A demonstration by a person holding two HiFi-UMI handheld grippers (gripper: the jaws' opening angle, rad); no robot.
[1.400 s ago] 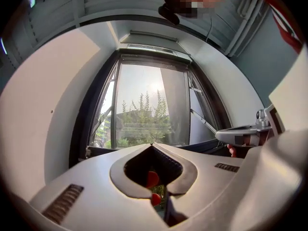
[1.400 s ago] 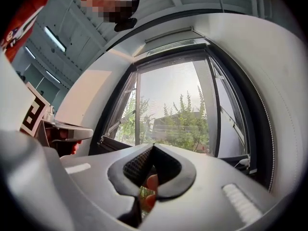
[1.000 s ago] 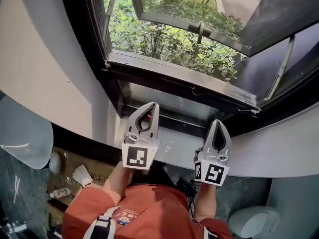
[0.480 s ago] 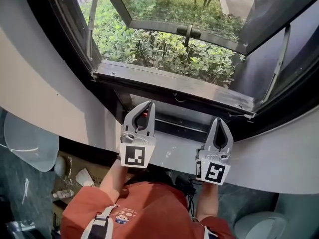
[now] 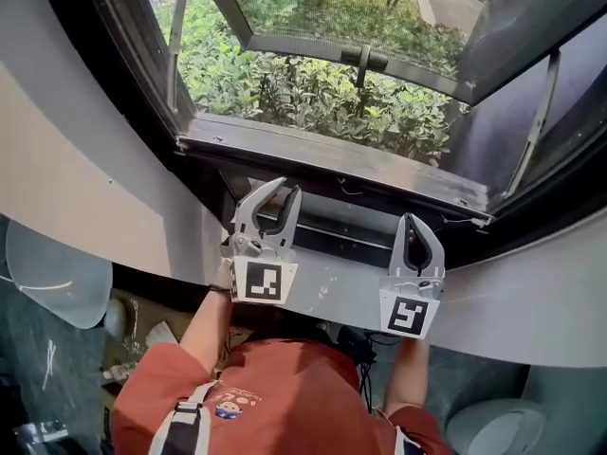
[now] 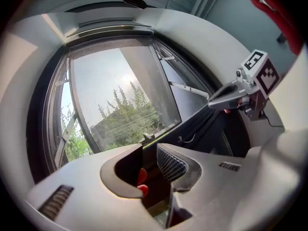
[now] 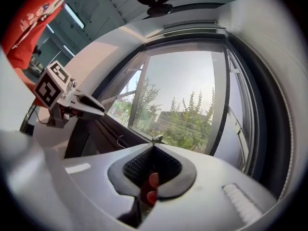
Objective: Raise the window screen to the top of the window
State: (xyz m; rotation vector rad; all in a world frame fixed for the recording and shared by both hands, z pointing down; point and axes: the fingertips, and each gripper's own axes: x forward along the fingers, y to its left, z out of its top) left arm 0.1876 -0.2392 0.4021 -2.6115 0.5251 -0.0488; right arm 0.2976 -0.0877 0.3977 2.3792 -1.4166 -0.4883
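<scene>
At the window screen [image 6: 120,110], nothing held.
My left gripper [image 5: 282,193] jaws have just been opening, empty; right gripper [image 5: 410,220] closed. The mesh looks light and tearable, so I'd grip its stiff frame.

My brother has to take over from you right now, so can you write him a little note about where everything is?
Left gripper: open. Its jaws have just been opening, with nothing between them.
Right gripper: shut, empty.
Both are held low by the white ledge, pointing at the bottom of the window frame. The sash stands open outward.
Done: nothing that shows; neither gripper touches the screen.
Left: find the screen's lower edge, grip it, raise it to the top. I cannot tell where that edge sits.
</scene>
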